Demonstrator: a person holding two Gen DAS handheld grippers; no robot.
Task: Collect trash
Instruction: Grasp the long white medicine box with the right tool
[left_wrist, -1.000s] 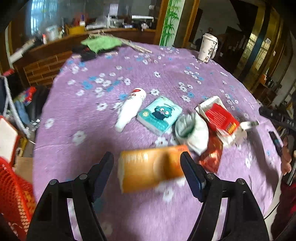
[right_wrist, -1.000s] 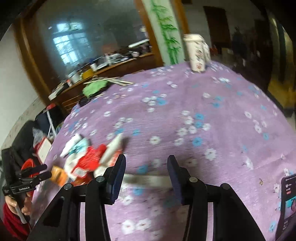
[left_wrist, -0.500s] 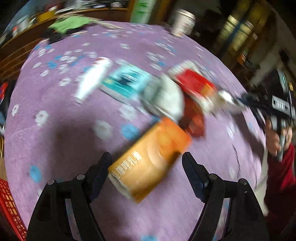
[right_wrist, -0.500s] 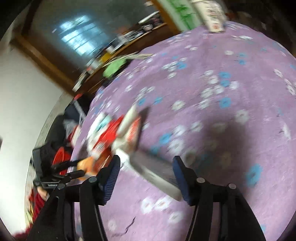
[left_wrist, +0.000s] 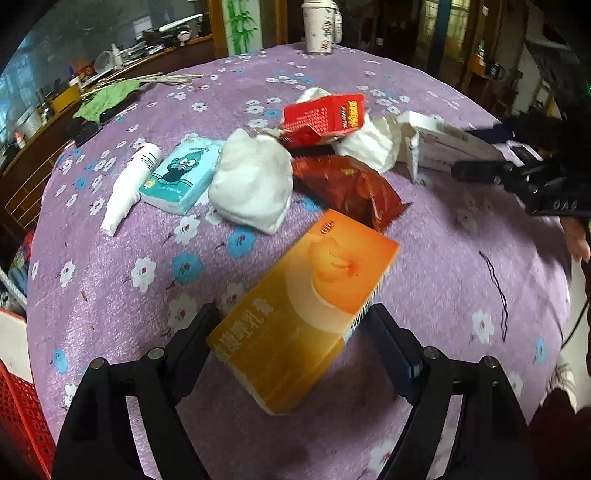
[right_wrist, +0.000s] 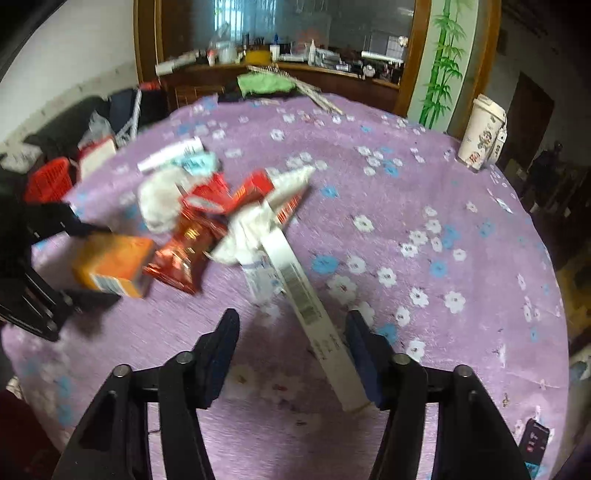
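Observation:
An orange box (left_wrist: 306, 306) lies slantwise on the purple flowered tablecloth (left_wrist: 461, 288). My left gripper (left_wrist: 291, 314) straddles it with the jaws open; its left fingertip touches the box's corner, and no grip shows. A long white box (right_wrist: 306, 306) runs between the jaws of my right gripper (right_wrist: 291, 317), resting against the right finger. The left finger stands well clear, and the jaws are closing. Behind lies a heap: a red carton (left_wrist: 325, 116), a red foil bag (left_wrist: 347, 184), crumpled white paper (left_wrist: 251, 184), a teal tissue pack (left_wrist: 177, 173) and a white tube (left_wrist: 129, 184).
A paper cup (right_wrist: 480, 136) stands at the far edge and a green cloth (left_wrist: 107, 96) lies at the back left. A red basket (left_wrist: 18, 406) sits off the table's left side. A phone (right_wrist: 535, 443) lies near the front right edge.
Both grippers rolled and sank nearer the table. The left one closed in over the orange box, now diagonal between its jaws. The right jaws widened, then narrowed about the white box.

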